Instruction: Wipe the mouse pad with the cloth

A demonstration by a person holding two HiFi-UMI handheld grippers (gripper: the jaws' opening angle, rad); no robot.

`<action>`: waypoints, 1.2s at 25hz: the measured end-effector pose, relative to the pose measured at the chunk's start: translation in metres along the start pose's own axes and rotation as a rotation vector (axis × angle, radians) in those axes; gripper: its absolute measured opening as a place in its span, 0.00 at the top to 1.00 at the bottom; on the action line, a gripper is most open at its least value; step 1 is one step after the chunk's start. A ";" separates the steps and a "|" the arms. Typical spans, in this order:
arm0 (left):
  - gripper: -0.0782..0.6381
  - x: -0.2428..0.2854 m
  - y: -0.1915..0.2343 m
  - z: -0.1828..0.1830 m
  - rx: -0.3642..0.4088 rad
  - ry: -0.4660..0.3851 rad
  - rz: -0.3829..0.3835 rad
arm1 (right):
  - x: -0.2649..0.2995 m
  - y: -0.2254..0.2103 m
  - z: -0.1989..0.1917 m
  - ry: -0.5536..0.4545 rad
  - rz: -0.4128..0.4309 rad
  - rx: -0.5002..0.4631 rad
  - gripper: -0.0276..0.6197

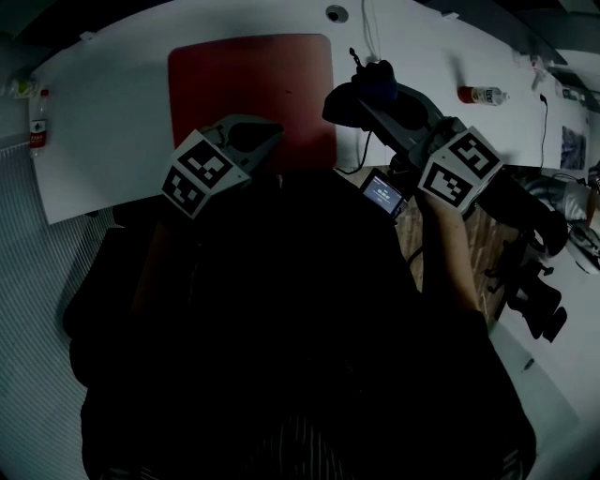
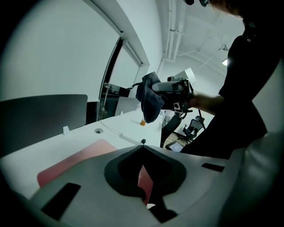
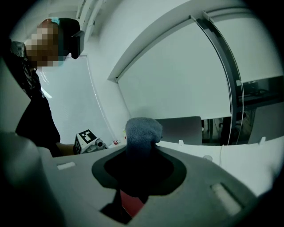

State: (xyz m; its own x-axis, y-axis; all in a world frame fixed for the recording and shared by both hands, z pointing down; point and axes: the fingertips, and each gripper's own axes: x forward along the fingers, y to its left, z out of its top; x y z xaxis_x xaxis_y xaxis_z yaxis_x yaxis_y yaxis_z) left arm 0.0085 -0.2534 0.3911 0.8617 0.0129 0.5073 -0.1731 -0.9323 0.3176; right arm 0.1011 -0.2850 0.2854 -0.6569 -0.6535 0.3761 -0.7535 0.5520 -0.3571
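A red mouse pad (image 1: 251, 94) lies flat on the white table (image 1: 112, 122). My right gripper (image 1: 361, 94) hovers just past the pad's right edge, shut on a dark blue cloth (image 1: 375, 80) that bunches out beyond the jaws. In the right gripper view the cloth (image 3: 143, 131) stands up between the jaws of the right gripper (image 3: 141, 148). My left gripper (image 1: 272, 134) is held over the pad's near edge, shut, with nothing in it. The left gripper view shows the left gripper (image 2: 143, 146) above the pad (image 2: 75, 162), with the cloth (image 2: 150, 97) hanging in the air ahead.
A small bottle (image 1: 37, 122) stands at the table's left edge and another bottle (image 1: 483, 95) lies at the right. A cable grommet (image 1: 337, 13) and a white cable (image 1: 370, 37) are behind the pad. A small screen (image 1: 382, 193) and a black chair (image 1: 534, 291) are off the table's right.
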 end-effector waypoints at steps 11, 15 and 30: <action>0.89 0.022 0.037 -0.069 -0.210 0.153 0.082 | 0.037 -0.036 -0.024 0.110 0.079 -0.013 0.80; 0.89 0.039 0.050 -0.084 -0.286 0.188 0.090 | 0.041 -0.055 -0.044 0.160 0.079 -0.003 0.80; 0.89 0.077 0.079 -0.114 -0.360 0.299 0.125 | 0.070 -0.089 -0.092 0.247 0.148 0.056 0.80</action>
State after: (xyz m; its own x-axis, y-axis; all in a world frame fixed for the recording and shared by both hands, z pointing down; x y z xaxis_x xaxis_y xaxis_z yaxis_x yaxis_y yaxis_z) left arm 0.0062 -0.2848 0.5465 0.6578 0.0618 0.7506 -0.4658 -0.7498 0.4700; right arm 0.1202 -0.3325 0.4219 -0.7512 -0.4183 0.5106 -0.6509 0.5982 -0.4675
